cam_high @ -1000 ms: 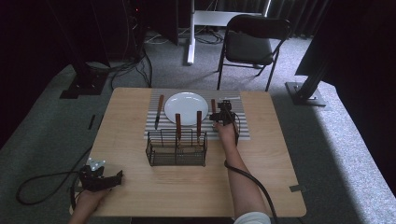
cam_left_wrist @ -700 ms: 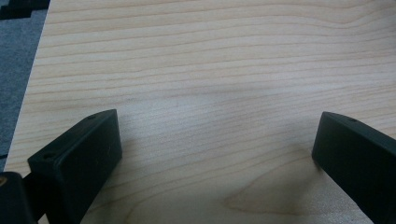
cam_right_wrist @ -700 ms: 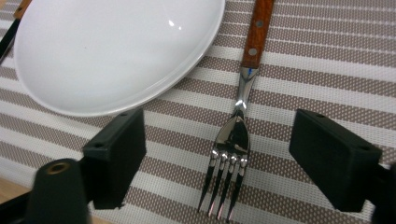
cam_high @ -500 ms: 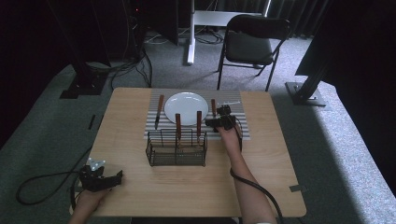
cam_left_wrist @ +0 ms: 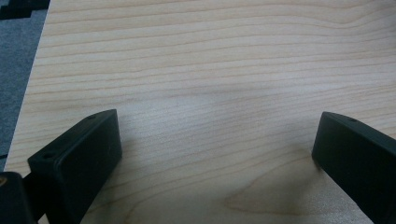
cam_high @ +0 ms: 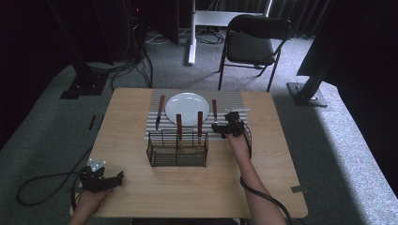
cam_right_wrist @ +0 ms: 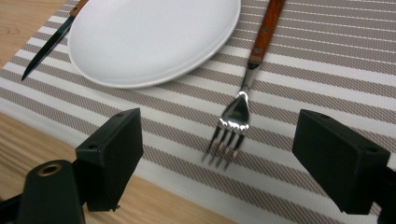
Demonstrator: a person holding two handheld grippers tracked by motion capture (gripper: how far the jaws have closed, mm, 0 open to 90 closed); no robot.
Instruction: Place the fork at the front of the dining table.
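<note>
right tool (cam_right_wrist: 219, 154) released – over fork (cam_right_wrist: 233, 119) | left tool (cam_left_wrist: 215, 154) released – on table (cam_left_wrist: 210, 60) | print: perhaps unreadable

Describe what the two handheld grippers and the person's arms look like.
Both the left gripper and the right gripper are black, with two blocky matte jaws bearing small screw holes. A black cable trails from each. The left one carries a grey three-cornered plate. The forearms are bare, with no sleeves visible.

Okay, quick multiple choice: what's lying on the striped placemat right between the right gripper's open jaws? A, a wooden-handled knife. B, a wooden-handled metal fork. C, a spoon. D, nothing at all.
B: in the right gripper view, the wooden-handled metal fork lies on the striped placemat between the open jaws of the right gripper, its tines pointing toward the camera, beside the round white plate.
</note>
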